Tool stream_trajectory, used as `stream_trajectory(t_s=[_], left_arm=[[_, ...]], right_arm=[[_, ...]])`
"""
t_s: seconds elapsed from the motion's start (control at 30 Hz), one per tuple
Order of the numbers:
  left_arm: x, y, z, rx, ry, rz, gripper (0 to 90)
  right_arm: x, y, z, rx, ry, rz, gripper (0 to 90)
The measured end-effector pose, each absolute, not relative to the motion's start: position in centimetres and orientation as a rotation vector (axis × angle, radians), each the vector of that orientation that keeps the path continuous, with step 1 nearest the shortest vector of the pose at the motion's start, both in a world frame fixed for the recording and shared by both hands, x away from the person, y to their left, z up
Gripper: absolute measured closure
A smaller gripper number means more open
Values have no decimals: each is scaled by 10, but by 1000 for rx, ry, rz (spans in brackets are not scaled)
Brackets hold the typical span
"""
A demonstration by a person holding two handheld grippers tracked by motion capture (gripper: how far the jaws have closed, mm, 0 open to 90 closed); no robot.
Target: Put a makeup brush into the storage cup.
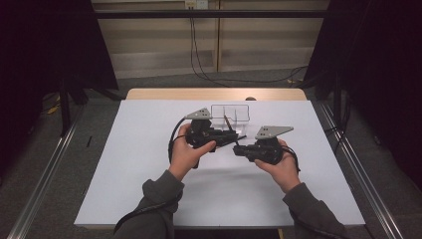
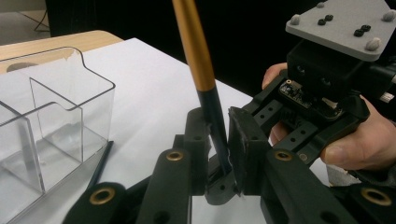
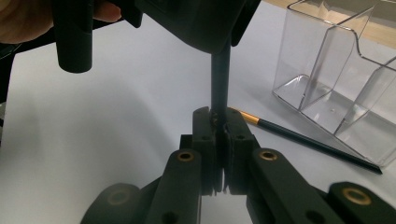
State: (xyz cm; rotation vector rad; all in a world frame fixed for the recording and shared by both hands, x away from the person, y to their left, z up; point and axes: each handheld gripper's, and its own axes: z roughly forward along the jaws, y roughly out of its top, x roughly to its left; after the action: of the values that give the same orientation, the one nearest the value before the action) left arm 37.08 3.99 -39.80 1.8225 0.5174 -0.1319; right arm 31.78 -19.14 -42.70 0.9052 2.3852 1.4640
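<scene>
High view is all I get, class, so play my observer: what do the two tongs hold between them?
Observer: The left tongs clamp the black part of a gold-and-black pen.
Operator: And the right tongs?
Observer: The right tongs pinch the same pen's black end.
Operator: Anything else nearby?
Observer: A second pen lies on the table beside the clear organizer.
</scene>
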Motion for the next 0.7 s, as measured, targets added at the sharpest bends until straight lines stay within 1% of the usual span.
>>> stream_trajectory(t_s=[0.2, 0.5, 0.7], left_arm=[[369, 37, -398, 1809, 520, -147, 827], [368, 33, -398, 1784, 524, -148, 831], [368, 33, -398, 1807, 540, -142, 833]], right_arm=[[318, -189, -428, 924, 2384, 1470, 856], [318, -186, -429, 951, 2379, 1495, 850], [318, -184, -430, 955, 2386, 1494, 828]])
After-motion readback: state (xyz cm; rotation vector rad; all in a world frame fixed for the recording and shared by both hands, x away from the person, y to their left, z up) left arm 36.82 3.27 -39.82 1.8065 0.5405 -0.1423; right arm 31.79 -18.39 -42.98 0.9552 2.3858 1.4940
